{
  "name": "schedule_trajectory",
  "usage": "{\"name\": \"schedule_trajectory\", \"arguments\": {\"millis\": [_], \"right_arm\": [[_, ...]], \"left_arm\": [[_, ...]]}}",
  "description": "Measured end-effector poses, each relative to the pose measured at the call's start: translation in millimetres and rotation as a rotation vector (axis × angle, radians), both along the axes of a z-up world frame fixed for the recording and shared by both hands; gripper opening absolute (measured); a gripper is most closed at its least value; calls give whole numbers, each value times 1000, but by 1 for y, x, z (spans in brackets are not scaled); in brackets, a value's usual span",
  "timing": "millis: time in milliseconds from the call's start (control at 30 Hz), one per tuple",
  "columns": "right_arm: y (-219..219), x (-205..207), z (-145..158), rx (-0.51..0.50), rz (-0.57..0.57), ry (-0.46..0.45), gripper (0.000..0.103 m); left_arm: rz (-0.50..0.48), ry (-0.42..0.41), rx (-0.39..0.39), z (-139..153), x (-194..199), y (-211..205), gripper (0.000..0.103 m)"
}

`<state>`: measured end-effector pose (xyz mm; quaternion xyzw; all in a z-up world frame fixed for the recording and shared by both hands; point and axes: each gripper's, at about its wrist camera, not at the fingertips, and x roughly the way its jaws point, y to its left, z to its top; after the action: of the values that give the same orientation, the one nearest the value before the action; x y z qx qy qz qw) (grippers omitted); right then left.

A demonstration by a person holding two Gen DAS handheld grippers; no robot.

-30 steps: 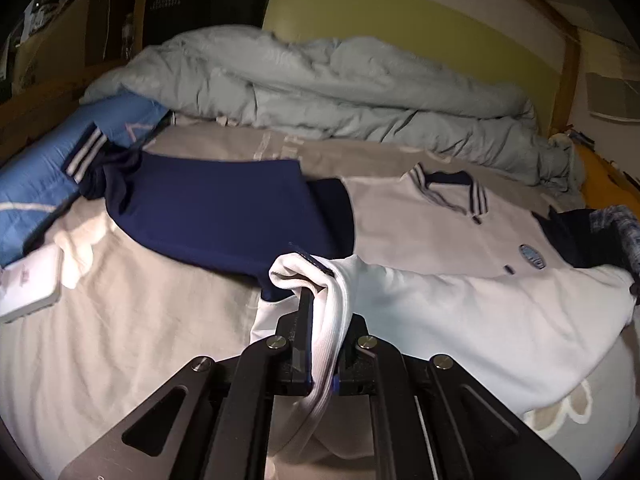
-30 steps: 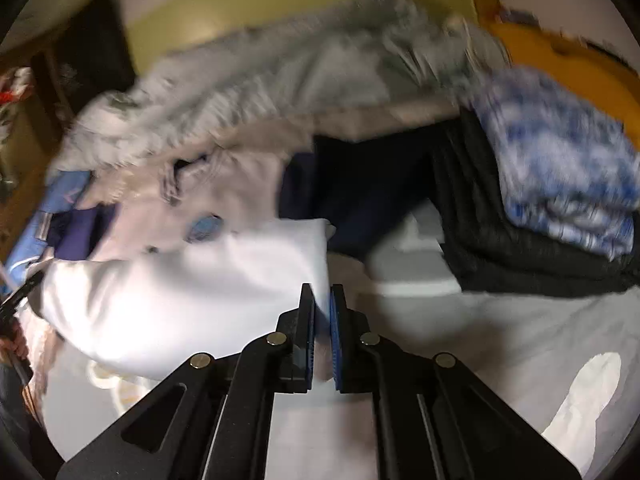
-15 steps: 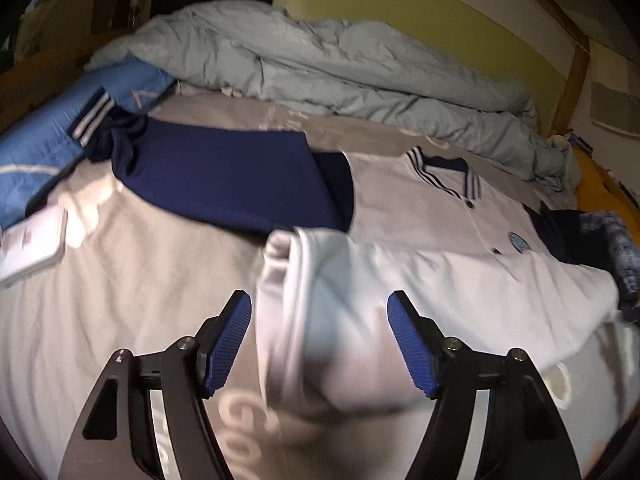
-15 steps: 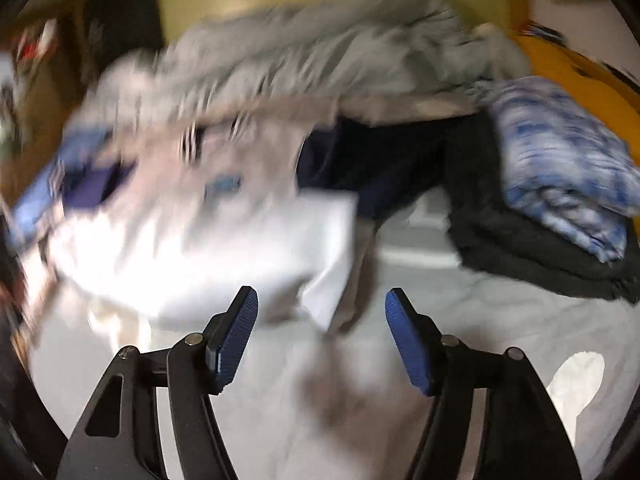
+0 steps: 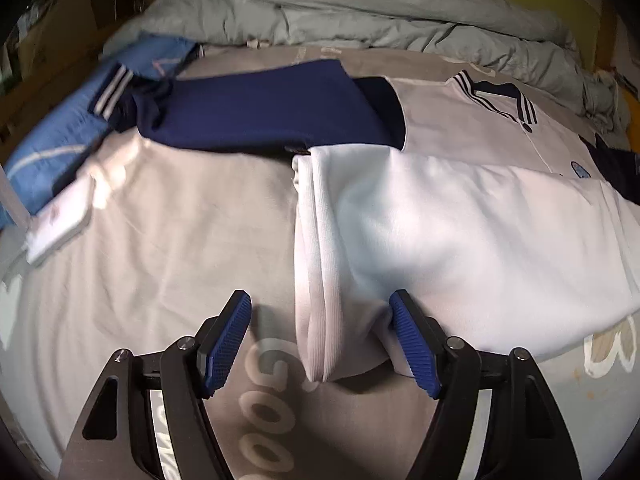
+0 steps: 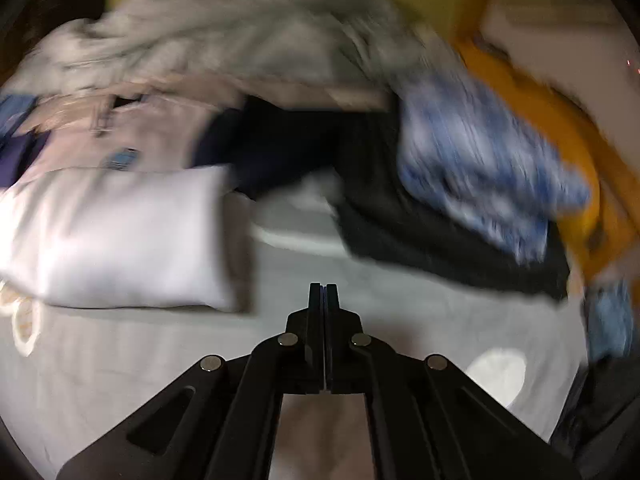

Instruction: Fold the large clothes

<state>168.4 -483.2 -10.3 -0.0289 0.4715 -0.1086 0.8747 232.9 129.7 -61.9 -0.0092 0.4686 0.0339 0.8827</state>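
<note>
A white jacket (image 5: pixel 460 216) with navy sleeves (image 5: pixel 272 108) lies on the bed, its lower half folded up over the chest. My left gripper (image 5: pixel 320 312) is open, its blue pads on either side of the jacket's ribbed hem (image 5: pixel 316 280), the right pad touching the cloth. In the right wrist view the folded white jacket (image 6: pixel 116 236) lies at the left. My right gripper (image 6: pixel 324 292) is shut and empty, over the bare sheet to the right of the jacket. That view is motion-blurred.
A crumpled grey duvet (image 5: pixel 360 4) fills the back of the bed. A blue garment (image 5: pixel 60 136) and a white flat object (image 5: pixel 60 220) lie at the left. A blue-white checked garment (image 6: pixel 480 160) on dark clothes (image 6: pixel 420 232) lies at the right.
Both grippers let go of the white hem, which dropped onto the jacket. The left gripper stayed open and dropped closer to the hem. The right gripper opened, then shut again empty and moved right.
</note>
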Motion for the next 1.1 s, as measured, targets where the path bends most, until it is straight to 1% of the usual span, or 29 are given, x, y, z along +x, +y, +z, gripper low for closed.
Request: {"name": "schedule_trajectory", "arguments": {"millis": [33, 100, 167, 200, 233, 267, 300, 333, 367, 400, 433, 467, 500, 533, 600, 633, 667, 700, 733, 800, 867, 933, 967, 1000, 1067, 1100], "right_arm": [[0, -2, -1, 28, 9, 0, 0], [11, -10, 12, 55, 72, -67, 0], [24, -18, 30, 116, 149, -177, 0], [30, -20, 36, 146, 173, -211, 0], [38, -19, 39, 176, 198, -235, 0], [46, -16, 41, 192, 214, -252, 0], [54, -12, 42, 200, 226, -262, 0], [62, -5, 42, 211, 241, -262, 0], [74, 8, 38, 224, 250, -253, 0], [80, 17, 34, 245, 260, -237, 0], [86, 27, 29, 268, 266, -212, 0], [90, 35, 23, 277, 261, -182, 0], [93, 45, 12, 268, 236, -127, 0], [93, 53, -2, 255, 199, -69, 0], [86, 59, -27, 242, 147, 16, 0], [82, 61, -43, 221, 113, 95, 0], [75, 59, -53, 229, 100, 132, 0], [71, 54, -54, 255, 106, 109, 0], [69, 51, -53, 265, 117, 109, 0], [64, 46, -50, 269, 132, 116, 0], [59, 42, -46, 284, 117, 92, 1], [62, 38, -35, 265, 116, 45, 3], [65, 37, -29, 246, 127, 12, 8], [71, 34, -18, 230, 152, -39, 11], [80, 32, 1, 212, 194, -129, 30], [86, 33, 9, 196, 208, -176, 34]], "left_arm": [[1, -10, -7, 2, 0, 1, 74], [-8, -36, -11, 9, -2, 0, 74], [-25, -109, -22, 26, -9, -2, 74], [-37, -166, -24, 38, -15, -5, 73], [-40, -200, -22, 46, -18, -7, 72], [-44, -235, -26, 53, -21, -9, 69], [-56, -288, -46, 62, -27, -12, 64], [-67, -312, -64, 67, -29, -14, 61], [-82, -328, -86, 70, -31, -17, 53], [-107, -336, -111, 71, -32, -20, 48], [-141, -327, -134, 70, -31, -25, 46], [-160, -305, -138, 65, -27, -29, 42], [-158, -287, -128, 61, -25, -33, 41], [-144, -249, -115, 53, -20, -34, 40], [-126, -183, -130, 37, -10, -32, 40], [-103, -124, -133, 25, -2, -29, 40], [-96, -104, -139, 20, 1, -25, 40], [-93, -85, -163, 15, 5, -22, 40], [-93, -80, -168, 13, 6, -22, 40], [-100, -71, -154, 13, 8, -24, 40], [-103, -77, -142, 12, 8, -26, 40], [-110, -100, -134, 13, 5, -27, 40], [-114, -114, -132, 16, 4, -27, 40], [-118, -128, -132, 19, 2, -27, 40], [-123, -152, -133, 25, 0, -27, 40], [-124, -162, -132, 28, -1, -27, 40]]}}
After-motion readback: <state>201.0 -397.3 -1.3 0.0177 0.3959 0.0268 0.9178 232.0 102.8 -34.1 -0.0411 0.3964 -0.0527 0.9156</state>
